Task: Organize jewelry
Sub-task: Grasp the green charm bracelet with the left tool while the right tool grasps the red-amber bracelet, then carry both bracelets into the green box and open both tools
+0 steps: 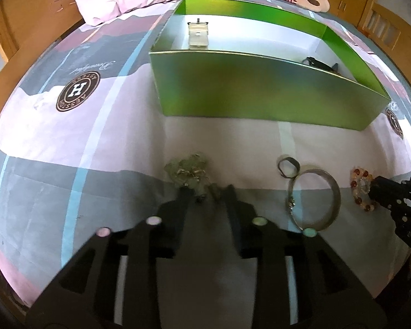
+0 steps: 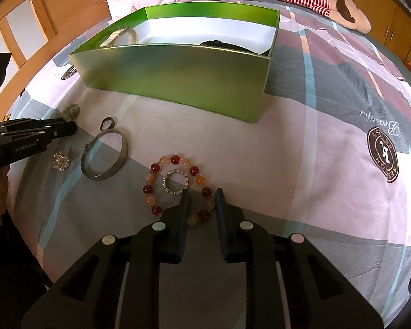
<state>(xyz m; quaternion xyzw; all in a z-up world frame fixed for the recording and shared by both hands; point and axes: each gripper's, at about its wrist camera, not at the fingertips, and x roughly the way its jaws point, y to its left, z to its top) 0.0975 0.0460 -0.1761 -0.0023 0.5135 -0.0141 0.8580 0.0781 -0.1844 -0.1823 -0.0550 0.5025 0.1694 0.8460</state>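
Jewelry is laid on the patterned bedsheet [image 2: 315, 115] before a green box [image 2: 178, 82], whose near wall stands between. A metal bangle [image 2: 105, 155] lies between both grippers. The beaded bracelet [image 2: 175, 186] is pinched by the right gripper [image 2: 201, 196]; the greenish ornament [image 1: 187, 171] is straddled by the left gripper [image 1: 207, 192], fingers partly spread.

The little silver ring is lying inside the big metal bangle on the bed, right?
Not quite. The silver ring lies on the bed inside the bead bracelet, not the metal bangle. The bangle sits apart, to the left, with nothing inside it. The right wrist view shows this.
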